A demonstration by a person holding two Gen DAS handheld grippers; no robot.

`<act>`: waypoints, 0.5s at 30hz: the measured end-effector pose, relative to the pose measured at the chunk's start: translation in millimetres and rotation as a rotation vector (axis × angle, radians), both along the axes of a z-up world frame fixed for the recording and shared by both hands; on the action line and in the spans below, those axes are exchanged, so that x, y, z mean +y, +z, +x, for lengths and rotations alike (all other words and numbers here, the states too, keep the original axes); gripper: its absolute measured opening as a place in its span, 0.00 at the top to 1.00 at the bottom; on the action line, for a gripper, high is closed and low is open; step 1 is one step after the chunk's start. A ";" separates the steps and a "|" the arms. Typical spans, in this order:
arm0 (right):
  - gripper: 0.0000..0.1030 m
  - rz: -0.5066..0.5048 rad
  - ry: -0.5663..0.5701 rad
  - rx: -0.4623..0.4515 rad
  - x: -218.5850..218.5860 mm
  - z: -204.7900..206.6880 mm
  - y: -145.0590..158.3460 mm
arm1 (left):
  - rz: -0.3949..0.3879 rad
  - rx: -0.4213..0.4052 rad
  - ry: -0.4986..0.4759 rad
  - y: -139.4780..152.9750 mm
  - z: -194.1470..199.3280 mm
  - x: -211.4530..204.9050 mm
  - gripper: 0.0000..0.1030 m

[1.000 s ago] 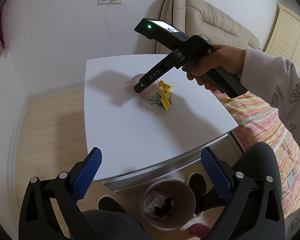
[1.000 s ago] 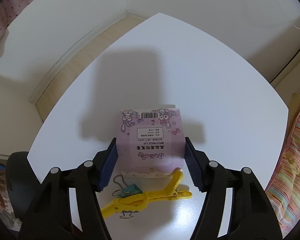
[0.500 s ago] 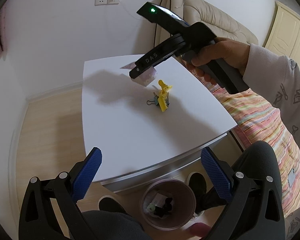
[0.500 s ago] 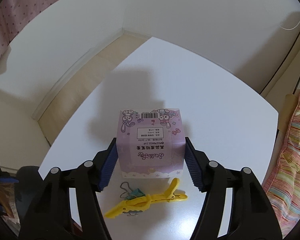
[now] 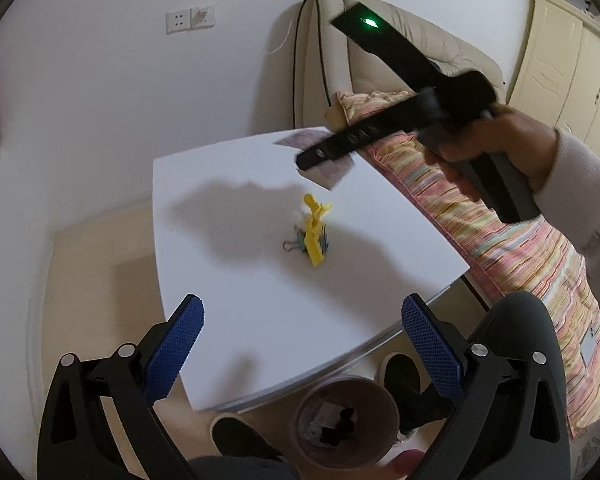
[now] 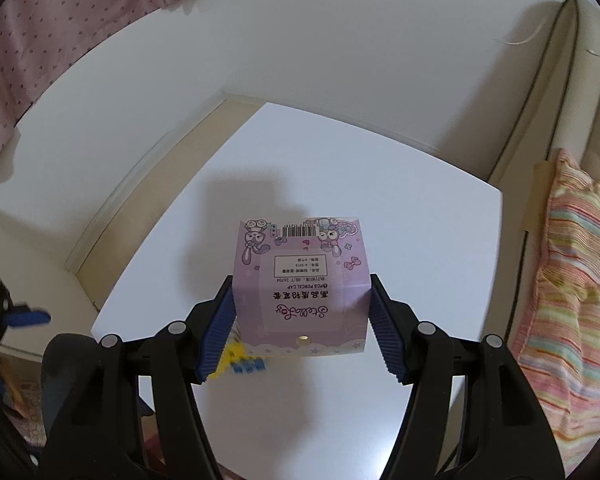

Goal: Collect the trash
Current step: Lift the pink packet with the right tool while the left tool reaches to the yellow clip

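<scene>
My right gripper (image 6: 302, 322) is shut on a small purple carton (image 6: 302, 280) with cartoon prints and a barcode, and holds it in the air above the white table (image 6: 400, 216). In the left wrist view the same carton (image 5: 327, 171) hangs blurred under the right gripper (image 5: 324, 156), which a hand holds above the table's far right. A yellow clothes peg (image 5: 315, 229) lies on binder clips (image 5: 296, 245) mid-table. My left gripper (image 5: 302, 346) is open and empty over the table's near edge. A brown bin (image 5: 346, 420) with scraps in it stands on the floor below.
A striped bed cover (image 5: 512, 248) runs along the table's right side, with a beige padded headboard (image 5: 388, 40) behind. Dark shoes and a knee (image 5: 516, 344) of the person flank the bin. A pink curtain (image 6: 60, 36) hangs at the left.
The right gripper has lifted the purple carton off the table and carried it up and to the right, away from the peg and clips. The left gripper rose a little, staying open.
</scene>
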State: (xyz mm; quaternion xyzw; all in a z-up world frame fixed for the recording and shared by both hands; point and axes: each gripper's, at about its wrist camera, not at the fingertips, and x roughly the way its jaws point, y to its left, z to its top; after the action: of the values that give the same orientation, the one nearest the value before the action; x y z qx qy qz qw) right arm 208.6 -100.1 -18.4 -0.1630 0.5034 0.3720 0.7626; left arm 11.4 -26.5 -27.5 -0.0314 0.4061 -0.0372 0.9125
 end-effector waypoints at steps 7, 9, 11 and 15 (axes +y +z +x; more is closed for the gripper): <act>0.39 0.002 -0.050 -0.020 -29.5 -1.3 5.7 | 0.011 0.005 -0.048 11.5 29.4 -2.9 0.07; 0.39 0.006 -0.064 -0.020 -35.4 1.2 5.8 | 0.014 0.017 -0.062 13.0 39.5 -4.6 0.07; 0.39 0.005 -0.077 -0.020 -44.0 1.4 5.2 | 0.014 0.031 -0.082 14.4 50.9 -6.4 0.07; 0.39 0.009 -0.104 -0.014 -58.7 3.9 2.3 | 0.013 0.080 -0.122 10.8 79.1 -9.9 0.07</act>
State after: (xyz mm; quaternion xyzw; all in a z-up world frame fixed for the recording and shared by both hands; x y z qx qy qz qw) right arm 212.6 -158.7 -16.1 -0.1357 0.5042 0.3331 0.7852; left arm 90.5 -36.4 -16.7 -0.0022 0.4437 -0.0887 0.8918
